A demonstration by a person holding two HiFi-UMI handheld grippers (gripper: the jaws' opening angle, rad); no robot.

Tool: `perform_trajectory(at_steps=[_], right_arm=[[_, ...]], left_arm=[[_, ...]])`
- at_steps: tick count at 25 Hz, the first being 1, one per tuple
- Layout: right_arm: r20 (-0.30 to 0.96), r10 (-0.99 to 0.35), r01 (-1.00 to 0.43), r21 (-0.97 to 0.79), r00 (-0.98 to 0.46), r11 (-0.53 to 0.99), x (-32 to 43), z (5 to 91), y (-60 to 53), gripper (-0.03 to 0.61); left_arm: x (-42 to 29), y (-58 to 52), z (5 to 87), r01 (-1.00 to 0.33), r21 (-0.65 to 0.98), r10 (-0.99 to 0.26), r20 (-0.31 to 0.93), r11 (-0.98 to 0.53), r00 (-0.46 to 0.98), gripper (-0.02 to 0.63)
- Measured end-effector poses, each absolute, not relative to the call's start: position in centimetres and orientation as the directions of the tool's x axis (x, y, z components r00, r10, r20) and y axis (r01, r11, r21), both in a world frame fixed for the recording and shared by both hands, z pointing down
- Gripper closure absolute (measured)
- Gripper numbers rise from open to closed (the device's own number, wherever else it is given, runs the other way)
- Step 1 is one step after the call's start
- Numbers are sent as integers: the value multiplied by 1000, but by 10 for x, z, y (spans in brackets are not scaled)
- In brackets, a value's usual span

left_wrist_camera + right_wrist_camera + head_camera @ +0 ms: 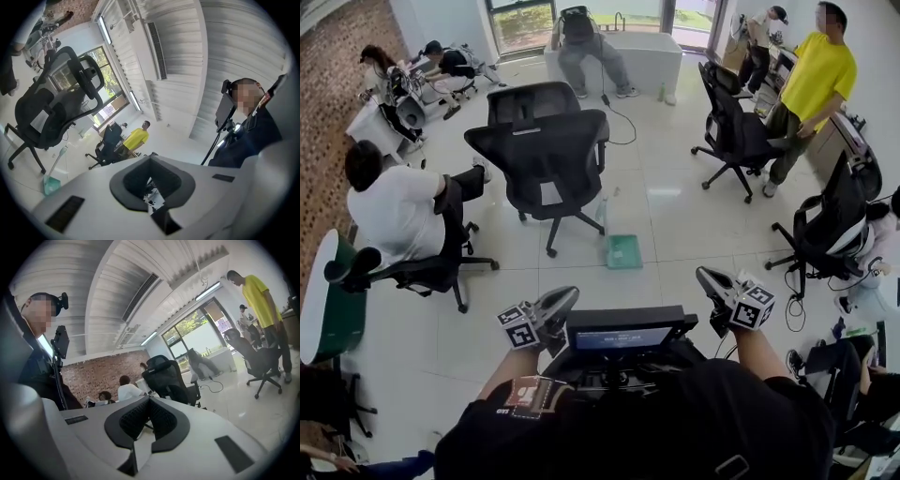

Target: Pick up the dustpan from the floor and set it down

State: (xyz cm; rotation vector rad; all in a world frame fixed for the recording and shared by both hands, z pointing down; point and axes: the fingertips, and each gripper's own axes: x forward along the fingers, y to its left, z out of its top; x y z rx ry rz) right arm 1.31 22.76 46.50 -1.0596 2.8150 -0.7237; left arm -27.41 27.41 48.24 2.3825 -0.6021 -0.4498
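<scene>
No readable writing anywhere: the patch on the person's left sleeve [534, 394] carries print too small to make out, the white label on the back of the black mesh office chair [546, 155] is blank at this size, and the marker cubes show only black-and-white square patterns. The teal plastic dustpan [624, 250] lies flat on the glossy white tiled floor [675, 234], just right of that chair's wheeled base, with its pale long handle [602, 214] standing up from the back edge towards the chair. It is well apart from both grippers and nothing touches it. In the left gripper view only a corner of the dustpan [50, 183] shows above the gripper's white body, which cuts off the rest. The head view's lower part is covered by the person's dark torso and a black screen unit [619, 333], so the floor directly below can't be seen. Left gripper [562, 300] is held low in front of the body; in its own view [151, 159] the jaws are together, dark ribbed pads meeting at the tips, nothing between them. Right gripper [705, 274] is likewise held out front and in its view [149, 399] the jaws are also closed tip to tip and empty. Bystanders: a person in a yellow T-shirt [817, 75] stands far right, and a person in a white T-shirt [394, 211] sits at left; several others at the back are too small to detail.
</scene>
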Motion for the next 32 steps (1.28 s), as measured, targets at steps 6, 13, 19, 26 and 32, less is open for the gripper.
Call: perform_trajectory(at_steps=[6, 13, 19, 26, 32], right_arm=[[116, -561, -550, -435, -820, 713, 78, 488, 104, 568], [87, -458, -447, -435, -885, 781, 139, 484, -39, 569], [94, -464, -453, -453, -881, 768, 115, 498, -116, 569], [172, -550, -567, -410, -817, 714, 25, 506, -200, 569], [177, -639, -635, -470, -748, 613, -44, 491, -248, 569]], left_arm=[[-201, 149, 493, -403, 653, -595, -91, -641, 798, 592], [-128, 18, 492, -443, 705, -697, -101, -554, 710, 592], [-147, -43, 514, -452, 705, -685, -65, -546, 726, 592], [-239, -135, 536, -348, 713, -589, -112, -609, 800, 592], [-316, -198, 530, -274, 697, -462, -92, -663, 882, 592]])
